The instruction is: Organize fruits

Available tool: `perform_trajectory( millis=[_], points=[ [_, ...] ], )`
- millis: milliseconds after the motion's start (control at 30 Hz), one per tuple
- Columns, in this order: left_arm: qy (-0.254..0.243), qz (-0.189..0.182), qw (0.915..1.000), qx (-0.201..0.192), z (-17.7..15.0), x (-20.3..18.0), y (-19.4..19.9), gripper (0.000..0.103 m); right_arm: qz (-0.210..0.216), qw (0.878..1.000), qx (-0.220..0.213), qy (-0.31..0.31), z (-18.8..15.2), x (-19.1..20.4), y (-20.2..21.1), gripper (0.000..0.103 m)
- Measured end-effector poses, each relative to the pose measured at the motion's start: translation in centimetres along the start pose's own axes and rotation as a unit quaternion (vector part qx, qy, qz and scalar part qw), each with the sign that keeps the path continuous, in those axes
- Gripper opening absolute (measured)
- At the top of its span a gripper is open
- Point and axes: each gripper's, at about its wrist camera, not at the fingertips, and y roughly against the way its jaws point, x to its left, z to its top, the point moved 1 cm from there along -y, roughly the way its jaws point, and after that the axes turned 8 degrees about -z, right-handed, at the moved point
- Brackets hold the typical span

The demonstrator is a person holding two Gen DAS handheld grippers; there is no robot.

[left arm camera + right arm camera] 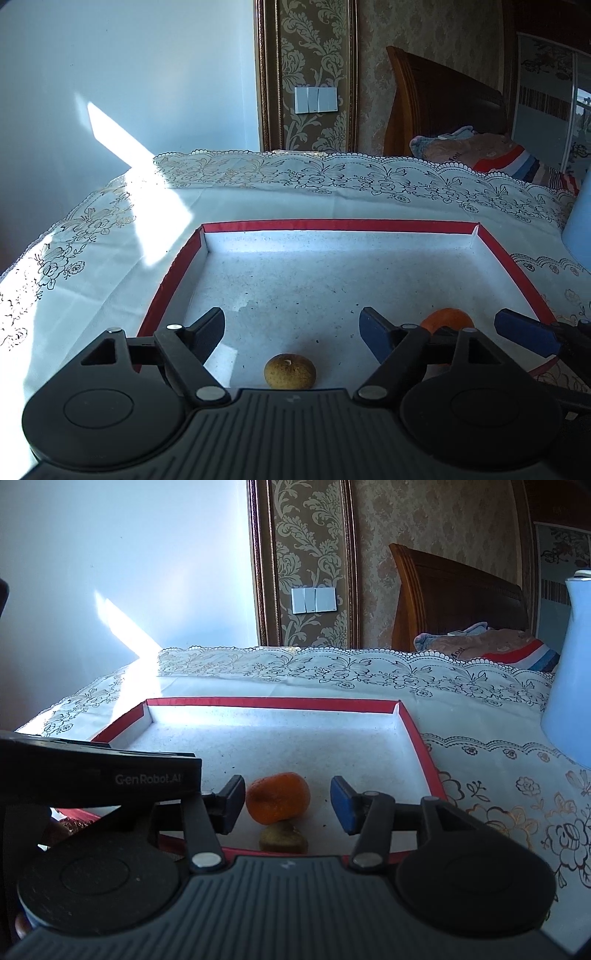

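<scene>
A shallow white tray with a red rim (332, 225) (273, 702) lies on the lace tablecloth. In the left wrist view a small brown fruit (290, 371) rests on the tray floor between the fingers of my left gripper (291, 326), which is open and clear of it. An orange fruit (447, 319) (277, 795) sits to its right, partly hidden by the linkage. In the right wrist view my right gripper (288, 801) is open around the orange: the left pad is close beside it, the right pad stands apart. A brownish fruit (282, 839) lies just in front of the orange.
A pale blue jug (569, 664) (580, 229) stands on the cloth right of the tray. The left gripper's black body (110, 775) fills the left of the right wrist view. A wooden headboard (443, 103) and a folded blanket lie beyond the table.
</scene>
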Motion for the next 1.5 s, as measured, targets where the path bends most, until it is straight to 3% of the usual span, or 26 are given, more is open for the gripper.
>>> perform_trajectory(
  millis=[167,367,500,733,1133,1500],
  points=[
    [0.004,-0.008,0.9998,-0.018,-0.1,0.6,1.1,0.087,-0.002,1.0,-0.004,-0.002,0.0,-0.1,0.1,0.056],
    [0.017,-0.015,0.9992,-0.033,-0.5,1.7,2.3,0.087,-0.002,1.0,-0.011,-0.011,0.0,-0.4,0.7,0.056],
    [0.014,-0.009,0.9981,-0.059,-1.2,2.3,4.3,0.087,0.002,1.0,-0.017,-0.024,-0.3,-1.0,1.8,0.056],
    [0.027,-0.037,0.9937,-0.102,-3.7,4.3,8.5,0.087,-0.001,0.998,-0.033,-0.047,-1.5,-2.5,4.2,0.062],
    [0.027,-0.047,0.9919,-0.115,-8.9,5.8,12.0,0.087,-0.005,0.996,-0.029,-0.082,-4.2,-5.6,7.7,0.062],
    [-0.01,-0.086,0.9881,-0.127,-12.2,4.3,14.2,0.087,-0.003,0.996,-0.023,-0.081,-5.8,-6.3,9.4,0.062]
  ],
)
